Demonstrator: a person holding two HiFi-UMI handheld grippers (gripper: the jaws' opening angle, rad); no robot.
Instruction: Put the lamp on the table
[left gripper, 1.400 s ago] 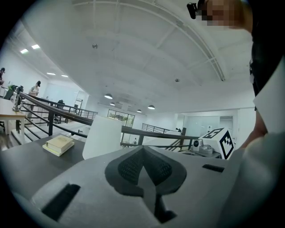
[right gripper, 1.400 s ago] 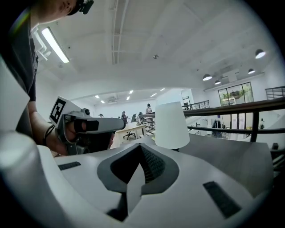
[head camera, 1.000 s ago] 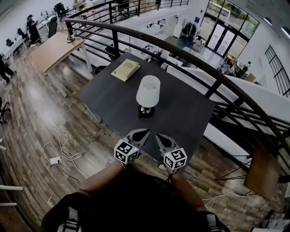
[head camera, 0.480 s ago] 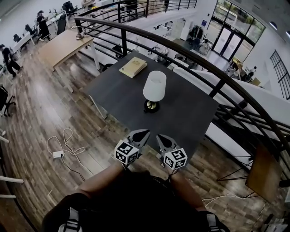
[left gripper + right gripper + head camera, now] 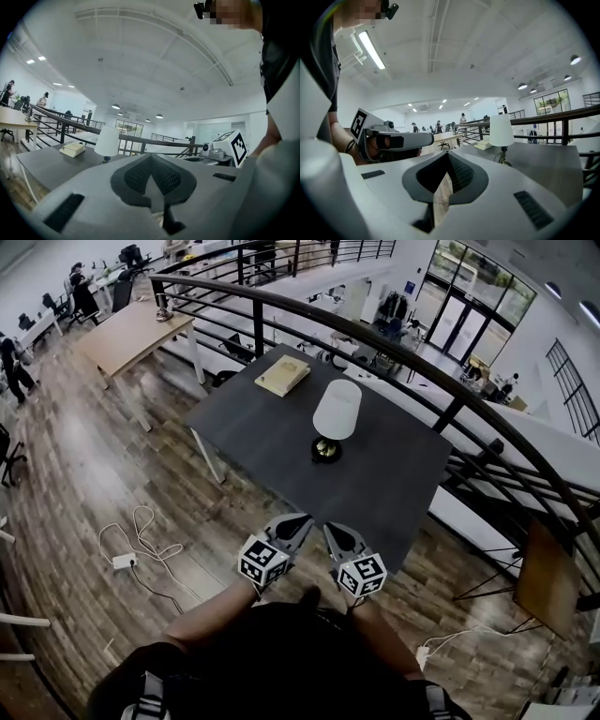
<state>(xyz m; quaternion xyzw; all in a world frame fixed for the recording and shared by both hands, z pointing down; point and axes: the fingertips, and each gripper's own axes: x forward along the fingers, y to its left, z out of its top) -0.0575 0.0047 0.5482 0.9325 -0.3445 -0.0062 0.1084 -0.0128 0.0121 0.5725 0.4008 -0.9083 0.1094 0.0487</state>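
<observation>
Status: lamp (image 5: 336, 418) upright on counter (image 5: 253, 442), near book (image 5: 282, 375). Closed, empty: left tool (image 5: 300, 520), right tool (image 5: 331, 529), well apart from lamp. Placement judged complete; avoid re-contact.

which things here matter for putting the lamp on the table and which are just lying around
Job in hand:
- lamp, already standing on the table
- dark table
- left gripper and right gripper, both shut and empty, near the table's edge

Just lying about:
- book on the table's far corner
- white adapter with its cable on the floor
- wooden table behind

lamp (image 5: 337, 412) and table (image 5: 262, 439) now sit farther away.
</observation>
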